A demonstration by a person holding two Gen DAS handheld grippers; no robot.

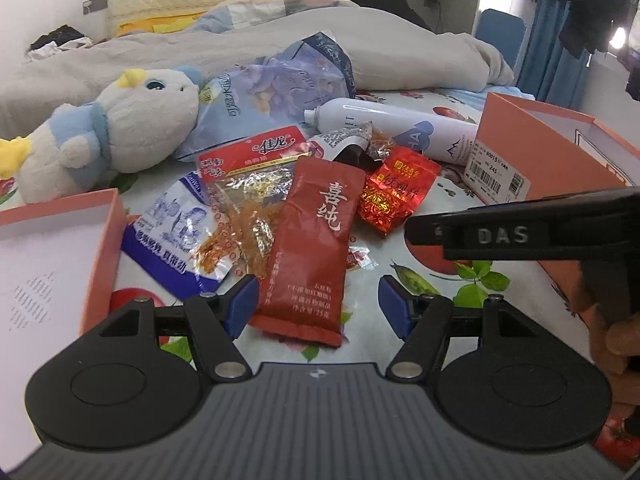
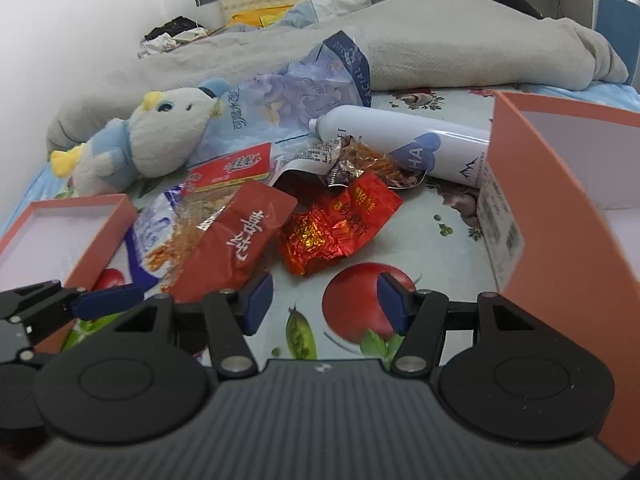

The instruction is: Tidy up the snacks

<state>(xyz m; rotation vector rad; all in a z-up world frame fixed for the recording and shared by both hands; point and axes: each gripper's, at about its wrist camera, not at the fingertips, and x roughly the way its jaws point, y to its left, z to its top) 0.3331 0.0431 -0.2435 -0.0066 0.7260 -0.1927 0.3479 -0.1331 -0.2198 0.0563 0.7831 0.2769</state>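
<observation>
Left gripper (image 1: 318, 306) with blue pads spread, straddling the lower end of a long dark-red foil sachet (image 1: 314, 248) at frame centre without pressing it; right gripper (image 2: 324, 302) likewise spread and empty over fruit-printed sheet (image 2: 440, 248). Crinkled red foil packet (image 2: 338, 222) just right of the sachet; orange cardboard box (image 2: 560, 240) at right edge.

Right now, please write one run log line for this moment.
left gripper: open, over long dark red sachet | right gripper: open, empty | orange cardboard box: holds no snacks

Beside the white bottle (image 1: 394, 130) lie five snack packets (image 1: 316, 240). Past them sit one plush toy (image 1: 116, 132) and two orange boxes (image 1: 560, 152).
</observation>
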